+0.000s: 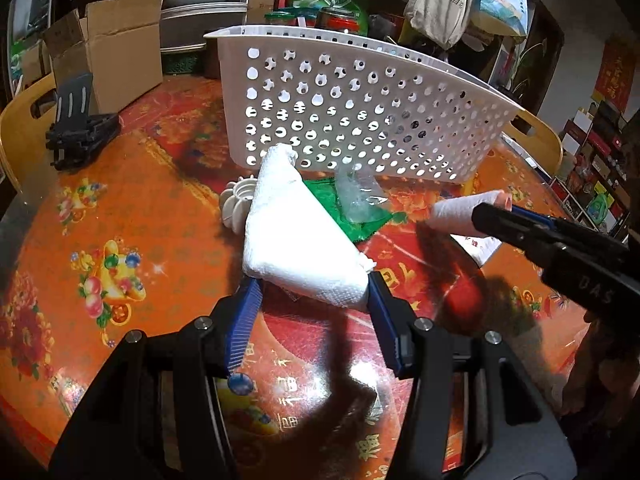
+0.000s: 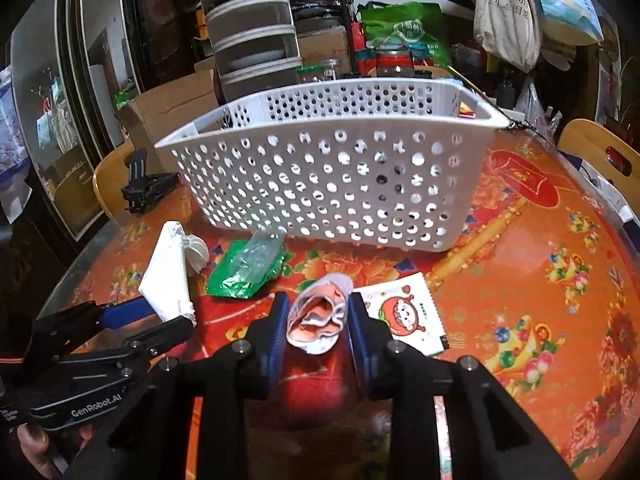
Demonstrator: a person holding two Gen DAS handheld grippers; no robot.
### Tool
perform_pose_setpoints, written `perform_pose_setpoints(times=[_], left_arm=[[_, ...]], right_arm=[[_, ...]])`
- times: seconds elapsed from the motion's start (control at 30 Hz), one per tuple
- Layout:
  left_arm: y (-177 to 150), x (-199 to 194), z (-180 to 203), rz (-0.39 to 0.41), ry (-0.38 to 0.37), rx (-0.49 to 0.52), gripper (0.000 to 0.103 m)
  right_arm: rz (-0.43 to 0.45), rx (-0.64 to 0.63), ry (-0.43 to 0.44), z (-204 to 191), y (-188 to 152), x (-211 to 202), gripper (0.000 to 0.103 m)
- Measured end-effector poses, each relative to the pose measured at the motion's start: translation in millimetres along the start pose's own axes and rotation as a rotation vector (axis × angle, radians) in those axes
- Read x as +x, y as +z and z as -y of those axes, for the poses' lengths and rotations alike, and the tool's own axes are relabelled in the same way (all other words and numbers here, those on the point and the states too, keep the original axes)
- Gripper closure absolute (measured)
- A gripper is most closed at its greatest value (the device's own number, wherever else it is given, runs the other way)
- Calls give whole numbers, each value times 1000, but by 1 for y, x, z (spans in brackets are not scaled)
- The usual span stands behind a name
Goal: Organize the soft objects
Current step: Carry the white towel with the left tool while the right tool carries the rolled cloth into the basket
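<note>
My left gripper [image 1: 312, 296] is shut on a folded white towel [image 1: 298, 236] and holds it above the table; the towel also shows in the right wrist view [image 2: 168, 280]. My right gripper [image 2: 318, 312] is shut on a rolled white-and-pink sock [image 2: 318, 320], seen too in the left wrist view [image 1: 464, 210]. A white perforated basket [image 2: 320, 184] stands on the table just beyond both grippers, also in the left wrist view [image 1: 360, 108].
On the red patterned table [image 2: 540, 280] lie a green packet [image 2: 244, 276] under a clear plastic wrapper [image 2: 260, 254], a white ribbed lid [image 1: 236, 208] and a cartoon-printed sachet [image 2: 404, 312]. A black stand [image 1: 80, 128] and a cardboard box [image 1: 116, 48] sit far left.
</note>
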State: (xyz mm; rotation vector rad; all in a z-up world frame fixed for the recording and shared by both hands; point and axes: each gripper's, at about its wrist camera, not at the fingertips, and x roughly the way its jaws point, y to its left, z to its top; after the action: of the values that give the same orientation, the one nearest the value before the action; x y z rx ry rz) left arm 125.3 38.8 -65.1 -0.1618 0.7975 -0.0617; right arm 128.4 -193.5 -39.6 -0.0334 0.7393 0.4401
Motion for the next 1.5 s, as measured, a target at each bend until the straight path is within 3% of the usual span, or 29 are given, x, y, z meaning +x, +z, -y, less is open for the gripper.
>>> perform_pose_setpoints(times=[0.27,0.67,1.3,1.5], left_arm=[[3,-8,-3,12,-3,-25,52],[29,-48,18,84,-18,59,53],[118,-87,44,129,-50,118,54],[161,-78,42,98,-72,101,54]], right_arm=[[33,6,30,4,7,-17,76],[59,-19,32,2,22,-52,76],[91,-67,-6,0,88,-79,76],[101,-91,-33,-1,120,-80,77]])
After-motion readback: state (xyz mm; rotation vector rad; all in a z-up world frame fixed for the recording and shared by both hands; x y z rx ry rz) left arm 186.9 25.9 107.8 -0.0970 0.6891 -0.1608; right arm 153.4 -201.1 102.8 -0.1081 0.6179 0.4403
